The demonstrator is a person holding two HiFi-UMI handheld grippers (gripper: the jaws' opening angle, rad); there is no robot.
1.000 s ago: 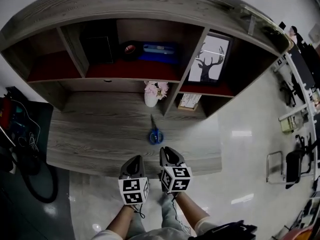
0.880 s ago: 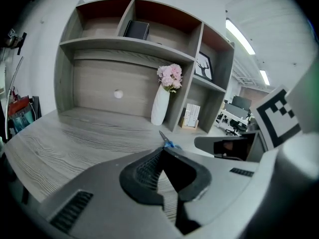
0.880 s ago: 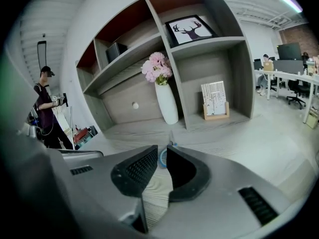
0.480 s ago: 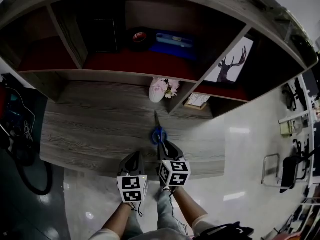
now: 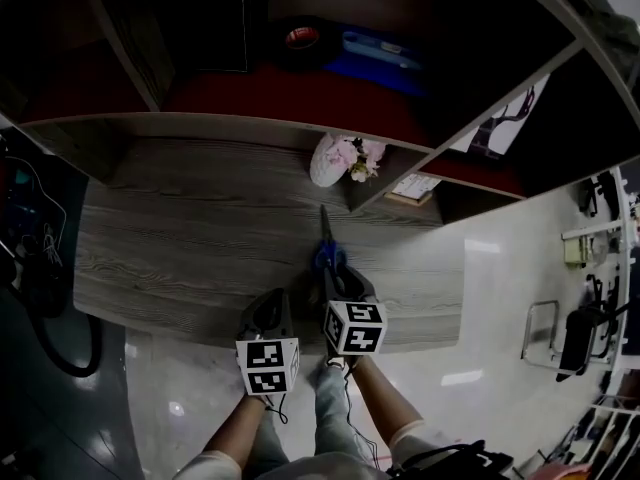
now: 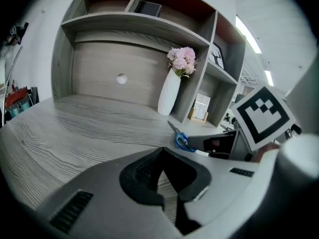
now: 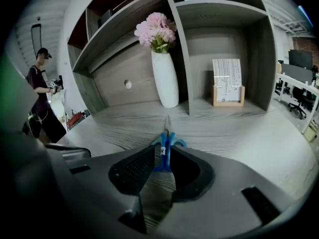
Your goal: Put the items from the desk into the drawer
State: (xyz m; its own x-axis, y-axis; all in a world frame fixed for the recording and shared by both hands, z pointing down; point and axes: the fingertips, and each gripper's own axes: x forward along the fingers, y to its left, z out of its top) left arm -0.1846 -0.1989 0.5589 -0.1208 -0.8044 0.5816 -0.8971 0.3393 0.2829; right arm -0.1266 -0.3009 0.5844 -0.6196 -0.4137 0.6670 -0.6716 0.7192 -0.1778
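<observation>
Blue-handled scissors (image 5: 323,256) lie on the grey wood desk (image 5: 180,238), blades pointing toward the shelves. My right gripper (image 5: 335,274) has reached them. In the right gripper view it (image 7: 163,147) is open, and the scissors' handle (image 7: 178,142) lies between its fingertips, still flat on the desk. My left gripper (image 5: 274,298) hovers over the desk's front edge just left of the right one. It (image 6: 162,149) is shut on nothing, and the scissors (image 6: 182,140) lie ahead to its right. No drawer is in view.
A white vase of pink flowers (image 5: 328,158) stands at the shelf divider behind the scissors. A card holder (image 7: 227,88) sits in the right cubby. A tape roll (image 5: 302,36) and a blue box (image 5: 380,50) lie on the upper shelf. A person (image 7: 40,88) stands far left.
The right gripper has moved forward over the desk until its jaws straddle the scissors' handle. The left gripper followed slightly, and the head view has moved closer to the desk.
</observation>
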